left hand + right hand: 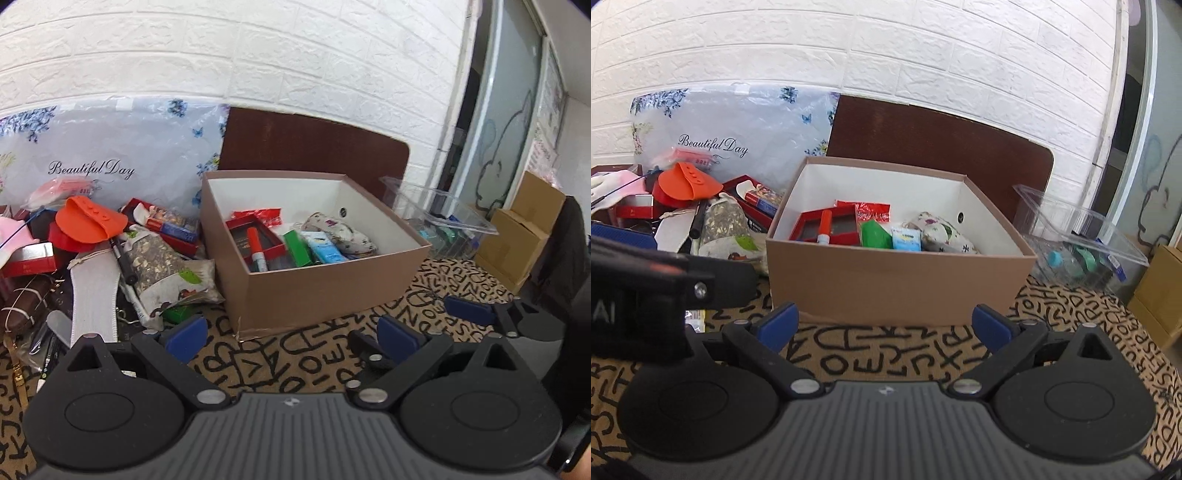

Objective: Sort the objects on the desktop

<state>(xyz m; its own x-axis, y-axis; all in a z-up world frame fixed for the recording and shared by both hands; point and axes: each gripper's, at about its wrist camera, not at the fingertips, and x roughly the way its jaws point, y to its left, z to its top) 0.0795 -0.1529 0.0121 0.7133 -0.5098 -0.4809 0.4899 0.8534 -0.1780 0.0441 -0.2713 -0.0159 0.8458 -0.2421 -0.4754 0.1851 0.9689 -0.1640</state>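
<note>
We can't read the contents of the clear bin, blurred through plastic. Box front wall hides the lower parts of items inside. Clutter pile is cut off at the left wrist view's left edge.

We hold the left gripper and the right gripper level with jaws spread wide and empty, the right at the left's three o'clock.

One brown box, one clear bin, two claws, one orange-capped marker, one green packet.
</note>
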